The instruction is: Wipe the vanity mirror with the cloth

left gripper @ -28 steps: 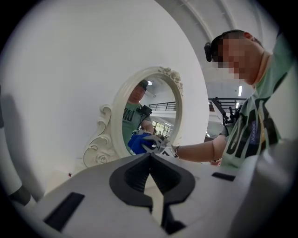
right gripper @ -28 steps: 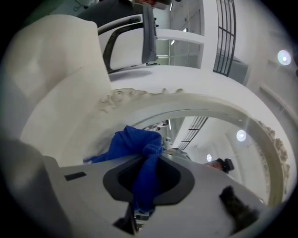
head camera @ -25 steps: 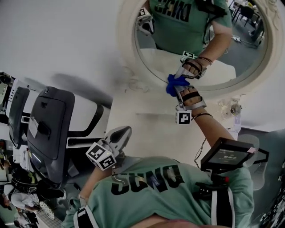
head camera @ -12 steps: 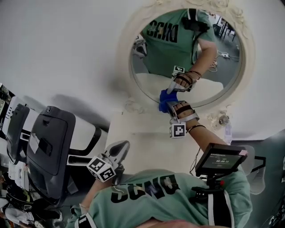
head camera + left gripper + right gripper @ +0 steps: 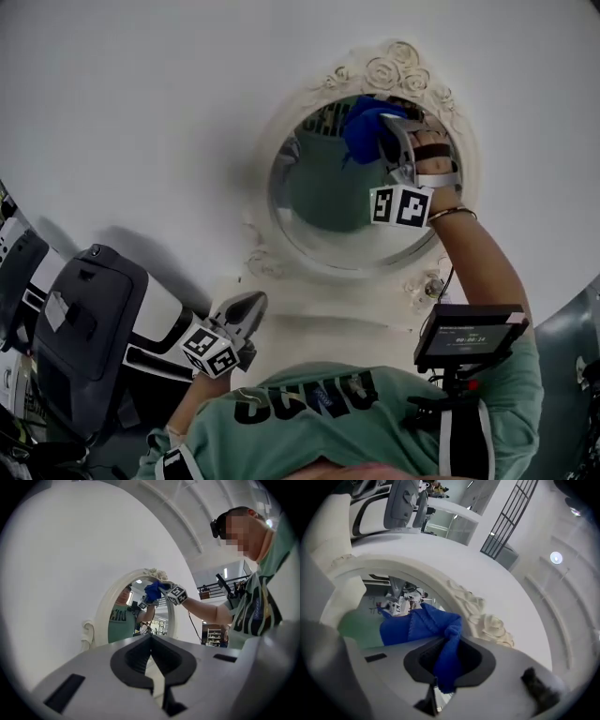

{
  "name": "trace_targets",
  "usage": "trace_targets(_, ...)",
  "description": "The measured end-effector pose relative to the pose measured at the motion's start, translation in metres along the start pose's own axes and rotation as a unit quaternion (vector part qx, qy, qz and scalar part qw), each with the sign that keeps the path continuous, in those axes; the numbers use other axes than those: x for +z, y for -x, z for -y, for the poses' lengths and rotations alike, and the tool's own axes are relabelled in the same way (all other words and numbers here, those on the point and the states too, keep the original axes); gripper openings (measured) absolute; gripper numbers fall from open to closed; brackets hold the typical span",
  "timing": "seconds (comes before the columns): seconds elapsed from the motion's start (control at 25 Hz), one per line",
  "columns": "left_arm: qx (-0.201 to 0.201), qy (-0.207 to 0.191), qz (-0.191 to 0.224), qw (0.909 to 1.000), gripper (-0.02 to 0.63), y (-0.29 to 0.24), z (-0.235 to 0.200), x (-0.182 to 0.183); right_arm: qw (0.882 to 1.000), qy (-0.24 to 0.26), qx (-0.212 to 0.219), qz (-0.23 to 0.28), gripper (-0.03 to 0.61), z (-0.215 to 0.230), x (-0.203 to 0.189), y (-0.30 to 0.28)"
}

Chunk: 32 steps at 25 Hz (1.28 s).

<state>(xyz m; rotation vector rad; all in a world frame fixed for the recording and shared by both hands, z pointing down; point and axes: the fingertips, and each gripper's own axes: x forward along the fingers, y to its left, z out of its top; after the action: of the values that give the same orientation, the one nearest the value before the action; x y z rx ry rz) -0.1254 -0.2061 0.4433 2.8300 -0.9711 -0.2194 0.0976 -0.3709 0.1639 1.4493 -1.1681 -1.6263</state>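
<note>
Head view: the right gripper (image 5: 386,141) presses the blue cloth (image 5: 361,127) against the top of the vanity mirror (image 5: 328,216), just under its rose crest (image 5: 398,70). The left gripper (image 5: 249,305) hangs low, well apart from the mirror.

Left gripper view: its jaws meet on nothing.

Right gripper view: the jaws clamp the cloth.

Wiping looks under way, though the glare hides whether the lower glass is done.

soft, even indoor light, bending at the edges
a round lamp (image 5: 555,557) is glowing at the right gripper view's upper right; a soft grey shadow (image 5: 155,242) is lying on the white wall (image 5: 141,94) beside the chair (image 5: 80,328); both gripper views are darkening to black corners, nearest surfaces blurring.
</note>
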Motion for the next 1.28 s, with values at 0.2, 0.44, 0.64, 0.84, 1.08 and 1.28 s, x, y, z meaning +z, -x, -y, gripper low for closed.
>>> trace_targets(0.2, -0.003, -0.004, 0.014, 0.9999, 0.009, -0.016, 0.022, 0.030, 0.999, 0.019, -0.010, -0.034, 0.052, 0.054, -0.024, -0.021)
trace_targets(0.44, 0.001, -0.006, 0.012, 0.9999, 0.009, -0.013, 0.017, 0.033, 0.999, 0.023, -0.024, -0.041, 0.052, 0.054, -0.024, -0.021)
trace_targets(0.64, -0.003, -0.005, 0.003, 1.0000, 0.009, -0.017, 0.018, 0.030, 0.999, 0.018, -0.024, -0.040, 0.052, 0.048, -0.025, -0.021)
trace_targets(0.84, -0.017, -0.001, -0.008, 0.9998, 0.009, -0.028, 0.025, 0.023, 0.999, 0.028, -0.017, -0.034, 0.051, 0.015, -0.027, -0.011)
trace_targets(1.08, -0.014, 0.023, -0.054, 0.9982, 0.009, -0.023, 0.029, -0.003, 0.998, 0.021, 0.054, -0.020, 0.051, -0.103, -0.022, 0.036)
trace_targets(1.28, -0.006, 0.038, -0.096, 0.9946, 0.009, -0.016, 0.019, -0.033, 0.992, 0.022, 0.128, 0.001, 0.052, -0.233, -0.009, 0.082)
